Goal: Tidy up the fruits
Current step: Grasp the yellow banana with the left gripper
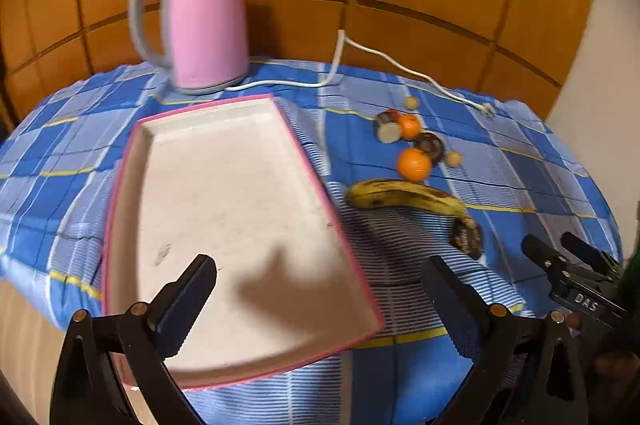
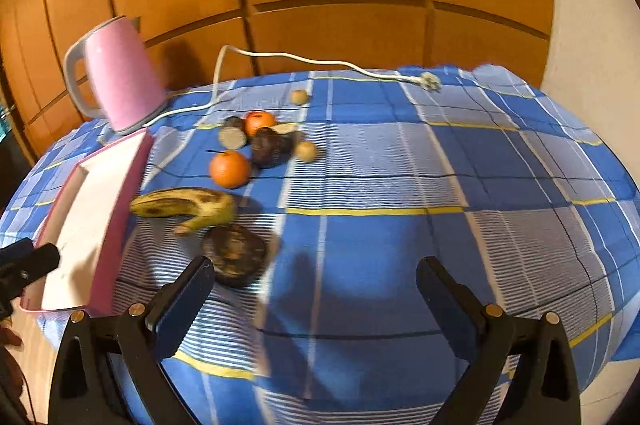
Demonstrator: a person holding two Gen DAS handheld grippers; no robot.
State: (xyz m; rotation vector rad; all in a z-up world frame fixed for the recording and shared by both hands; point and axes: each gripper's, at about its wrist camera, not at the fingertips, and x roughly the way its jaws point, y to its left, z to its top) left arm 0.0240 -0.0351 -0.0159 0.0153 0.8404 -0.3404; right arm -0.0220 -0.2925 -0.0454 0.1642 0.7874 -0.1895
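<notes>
A white tray with a pink rim [image 1: 224,193] lies on the checked cloth with nothing in it. My left gripper [image 1: 320,289] hangs open over its near right corner and holds nothing. To the tray's right lie a spotted banana [image 1: 408,199], two oranges [image 1: 414,165] [image 1: 409,126], a cut pale-fleshed fruit [image 1: 387,129] and a dark fruit [image 1: 430,146]. My right gripper [image 2: 316,289] is open above the cloth. A dark brown fruit [image 2: 234,255] sits just beyond its left finger, and the banana [image 2: 184,205] lies behind that. Two small tan fruits [image 2: 306,151] [image 2: 299,97] lie farther back.
A pink kettle [image 1: 204,21] stands behind the tray, and its white cord [image 2: 320,59] trails across the back of the table to a loose plug [image 2: 430,81]. Wooden panels close off the back. The table's right half [image 2: 460,185] is bare cloth.
</notes>
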